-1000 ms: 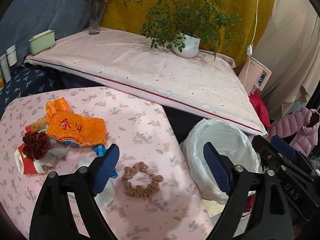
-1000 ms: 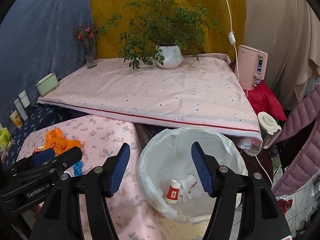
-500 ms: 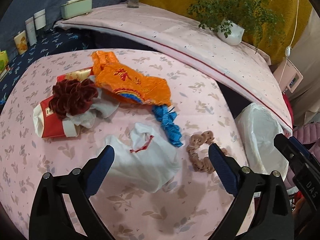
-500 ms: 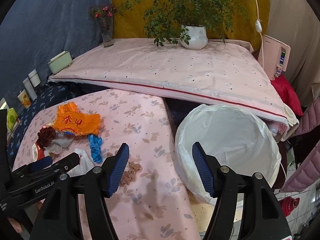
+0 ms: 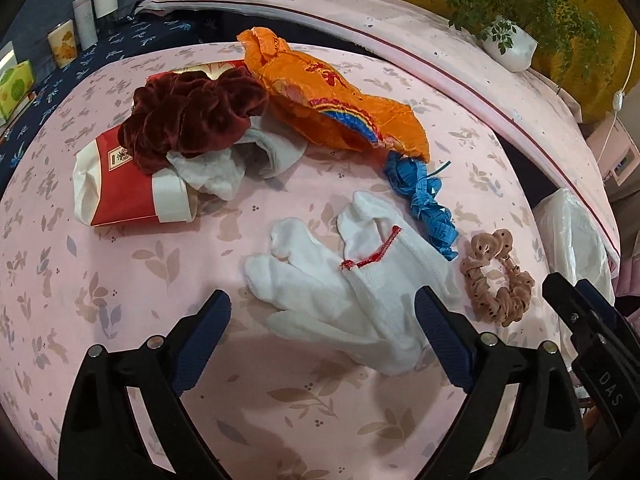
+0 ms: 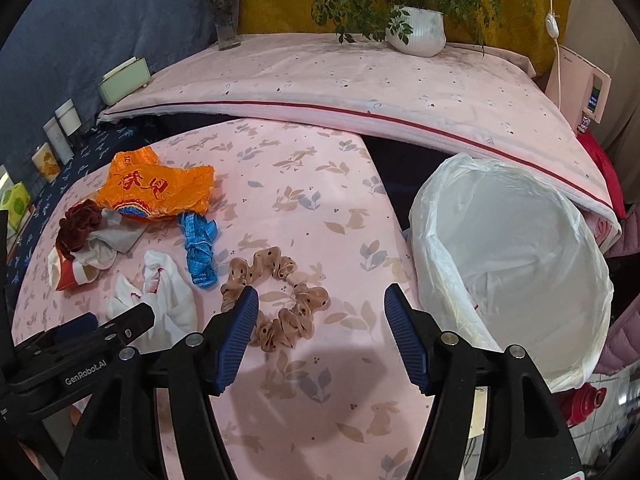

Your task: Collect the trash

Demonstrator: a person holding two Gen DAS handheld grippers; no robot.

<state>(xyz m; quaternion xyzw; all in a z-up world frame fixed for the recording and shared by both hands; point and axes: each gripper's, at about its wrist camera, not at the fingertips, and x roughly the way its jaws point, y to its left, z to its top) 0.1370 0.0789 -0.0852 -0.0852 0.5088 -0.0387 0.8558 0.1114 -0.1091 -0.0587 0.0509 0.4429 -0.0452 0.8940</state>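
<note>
Trash lies on the pink leaf-print table (image 5: 120,280). A white glove with a red thread (image 5: 344,276) sits just above my left gripper (image 5: 322,308), which is open and empty over it. A tan dotted scrunchie (image 6: 276,300) lies right in front of my right gripper (image 6: 318,304), also open and empty. Further back are a blue measuring tape (image 5: 424,204), an orange wrapper (image 5: 340,100), a dark red scrunchie (image 5: 192,112) and a red-and-white carton (image 5: 124,188). The white-lined bin (image 6: 516,264) stands off the table's right edge.
A higher pink-covered surface (image 6: 360,80) behind holds a potted plant (image 6: 416,28), a flower vase (image 6: 226,20) and a green box (image 6: 124,80). Cups and boxes (image 5: 80,28) line the left side. A red item (image 6: 580,400) sits on the floor by the bin.
Both grippers have come down and swung left, away from the bin and over the table. The glove and the tan scrunchie now lie close under the fingers. Jaws stayed open.
</note>
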